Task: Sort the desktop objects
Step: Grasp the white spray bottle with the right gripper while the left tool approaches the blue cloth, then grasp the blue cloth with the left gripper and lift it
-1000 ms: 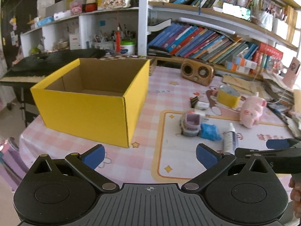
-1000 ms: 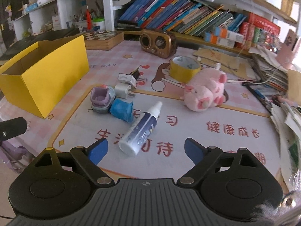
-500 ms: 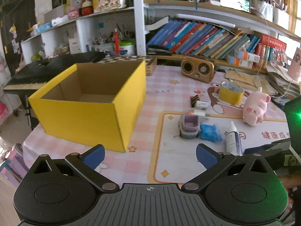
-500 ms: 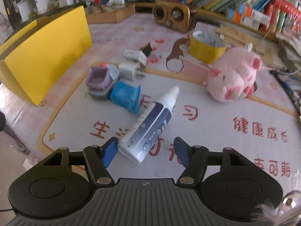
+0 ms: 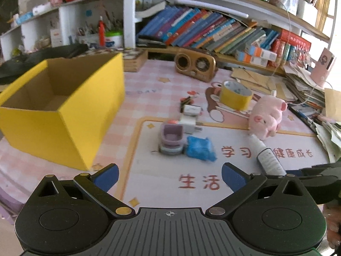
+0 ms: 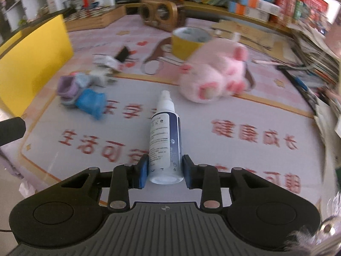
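Bookshelves crammed with books back a table (image 5: 149,89) under a pink checked cloth, with a printed mat on its near part. Far left sits the yellow box (image 5: 64,117), open-topped, nothing visible inside. Your left gripper (image 5: 169,176) hangs over the near mat edge, jaws spread wide, nothing between them. Mid-table: a purple-grey container (image 5: 171,137) touching a crumpled blue item (image 5: 200,148), a white charger (image 5: 188,123) and a binder clip (image 5: 185,101) just beyond. Further right, a yellow tape roll (image 5: 235,96) and a pink plush pig (image 6: 213,76). Your right gripper (image 6: 165,171) is clamped on the spray bottle (image 6: 165,140) at its base end; the bottle points away toward the plush, nozzle near it. Whether it has left the mat you can't tell. It looks like light, rigid plastic with a smooth round body, so it could roll or slip between the pads. Holding at the base leaves the nozzle end free to swing; mid-body looks safer. Loose paper stacks crowd the right edge.
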Tool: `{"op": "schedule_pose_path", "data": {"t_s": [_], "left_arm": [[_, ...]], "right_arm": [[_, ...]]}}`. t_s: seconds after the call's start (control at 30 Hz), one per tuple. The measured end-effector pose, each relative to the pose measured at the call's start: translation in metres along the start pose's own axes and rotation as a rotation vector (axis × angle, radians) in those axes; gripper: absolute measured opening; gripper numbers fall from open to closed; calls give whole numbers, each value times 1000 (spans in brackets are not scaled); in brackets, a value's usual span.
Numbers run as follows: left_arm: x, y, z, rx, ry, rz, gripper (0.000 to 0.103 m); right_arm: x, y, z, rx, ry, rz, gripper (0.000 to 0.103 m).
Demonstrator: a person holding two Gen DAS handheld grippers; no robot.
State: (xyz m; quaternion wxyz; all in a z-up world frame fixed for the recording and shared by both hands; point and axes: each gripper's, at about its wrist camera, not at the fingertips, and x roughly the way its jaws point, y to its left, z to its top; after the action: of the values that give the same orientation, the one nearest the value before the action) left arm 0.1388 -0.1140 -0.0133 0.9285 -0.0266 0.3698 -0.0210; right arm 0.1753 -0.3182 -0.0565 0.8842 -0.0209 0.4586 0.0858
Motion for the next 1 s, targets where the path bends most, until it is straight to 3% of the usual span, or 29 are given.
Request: {"op": "schedule_pose_path", "data": {"t_s": [0.17, 0.27, 0.33, 0.4, 0.5, 0.77, 1.0], "left_arm": [[19, -12, 8, 3, 16, -36, 101], [30, -21, 13, 14, 30, -58, 94], [37, -29, 14, 37, 32, -78, 83], [48, -36, 16, 54, 41, -85, 64], [66, -38, 18, 41, 70, -78, 50], [90, -51, 21, 136, 108, -18, 49], [96, -59, 21, 200, 79, 14, 49]], "right_arm": [[-1, -23, -1, 55, 5, -14, 31], [0, -26, 1, 38, 4, -11, 31], [2, -26, 3, 21, 3, -1, 31], [3, -27, 4, 7, 0, 10, 31], [4, -28, 6, -10, -1, 24, 32], [9, -30, 11, -49, -5, 50, 34], [11, -28, 13, -80, -9, 60, 35]]}}
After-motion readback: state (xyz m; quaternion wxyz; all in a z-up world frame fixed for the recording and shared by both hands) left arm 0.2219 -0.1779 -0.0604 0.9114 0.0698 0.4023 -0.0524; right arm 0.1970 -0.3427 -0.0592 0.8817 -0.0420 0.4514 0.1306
